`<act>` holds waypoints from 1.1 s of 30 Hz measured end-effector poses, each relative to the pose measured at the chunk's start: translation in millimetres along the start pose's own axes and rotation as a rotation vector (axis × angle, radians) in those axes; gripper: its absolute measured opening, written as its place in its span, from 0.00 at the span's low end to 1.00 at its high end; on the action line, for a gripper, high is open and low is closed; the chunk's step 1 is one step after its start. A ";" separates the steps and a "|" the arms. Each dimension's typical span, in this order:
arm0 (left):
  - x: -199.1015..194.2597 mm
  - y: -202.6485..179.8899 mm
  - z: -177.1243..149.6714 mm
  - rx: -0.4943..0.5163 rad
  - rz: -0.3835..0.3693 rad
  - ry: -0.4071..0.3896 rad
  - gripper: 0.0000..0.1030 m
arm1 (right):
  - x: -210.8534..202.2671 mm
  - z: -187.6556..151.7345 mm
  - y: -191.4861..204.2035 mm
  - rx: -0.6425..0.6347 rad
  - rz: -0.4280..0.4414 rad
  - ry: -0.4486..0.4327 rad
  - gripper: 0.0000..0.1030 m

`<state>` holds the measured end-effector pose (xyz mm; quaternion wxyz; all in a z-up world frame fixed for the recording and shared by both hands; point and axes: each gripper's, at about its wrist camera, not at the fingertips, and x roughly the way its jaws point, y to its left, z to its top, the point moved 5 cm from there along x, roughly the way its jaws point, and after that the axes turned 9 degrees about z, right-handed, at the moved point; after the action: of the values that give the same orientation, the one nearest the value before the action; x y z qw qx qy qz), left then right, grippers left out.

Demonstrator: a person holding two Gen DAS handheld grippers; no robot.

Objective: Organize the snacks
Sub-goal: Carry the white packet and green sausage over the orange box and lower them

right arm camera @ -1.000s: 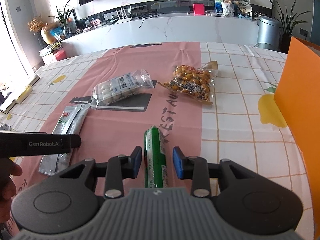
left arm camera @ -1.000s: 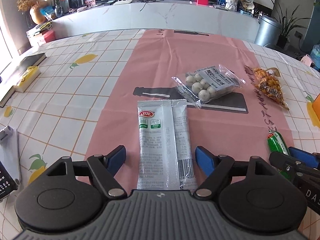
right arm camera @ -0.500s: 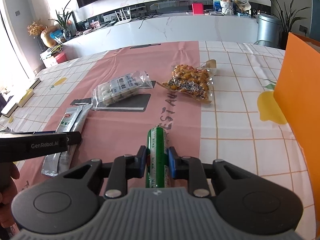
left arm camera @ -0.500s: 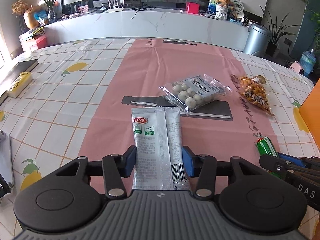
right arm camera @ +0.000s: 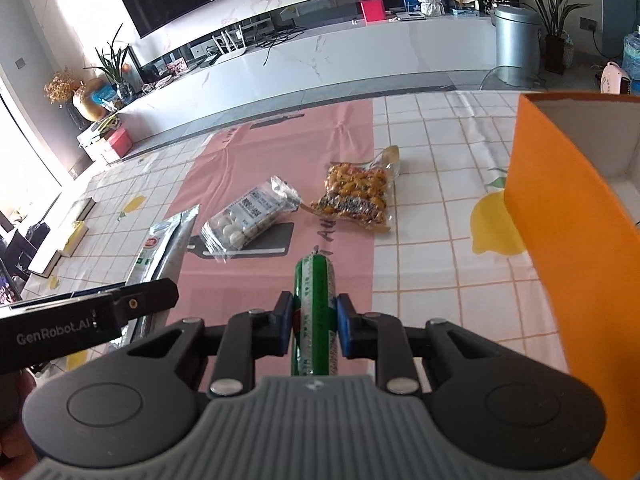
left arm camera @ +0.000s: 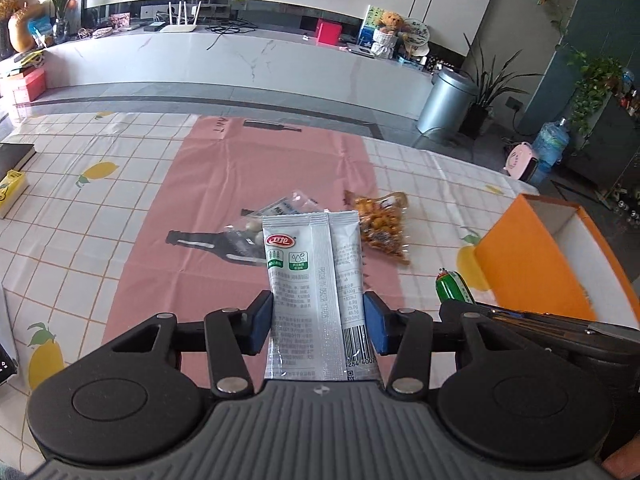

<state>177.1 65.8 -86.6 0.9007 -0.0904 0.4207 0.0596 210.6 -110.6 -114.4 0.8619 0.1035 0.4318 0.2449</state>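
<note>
Two snacks are in our grip: the left gripper (left arm camera: 319, 322) clamps the grey sachet (left arm camera: 314, 280), the right gripper (right arm camera: 313, 326) pinches the green sausage (right arm camera: 315, 304), both above the tablecloth (right arm camera: 420, 152). We should keep both level, carrying them over the orange box (right arm camera: 560, 200) wall beyond.

Left gripper (left arm camera: 319, 322): in my left hand, raised off the table, blue pads pressed against both edges of the silver packet (left arm camera: 316, 280) it carries.
Right gripper (right arm camera: 314, 326): in my right hand, level with the left, fingers clamped on the green sausage stick (right arm camera: 315, 312).
Spacing: my two grippers ride side by side, near each other, each showing in the other's view.
</note>
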 end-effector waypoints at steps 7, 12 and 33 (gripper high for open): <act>-42.3 -68.7 19.0 0.051 -0.149 0.005 0.53 | -83.7 39.6 -24.6 0.017 -0.006 -0.033 0.19; -56.8 -128.0 28.8 0.121 -0.261 0.029 0.53 | -134.0 53.4 -56.6 0.030 -0.029 -0.018 0.19; 4.0 -303.4 19.9 0.490 -0.386 0.184 0.53 | -179.6 41.1 -205.1 -0.023 -0.201 0.163 0.19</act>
<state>250.1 -226.1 -42.9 0.8485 0.0459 0.4774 -0.2238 220.4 -377.2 -44.9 0.8454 0.0297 0.5056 0.1699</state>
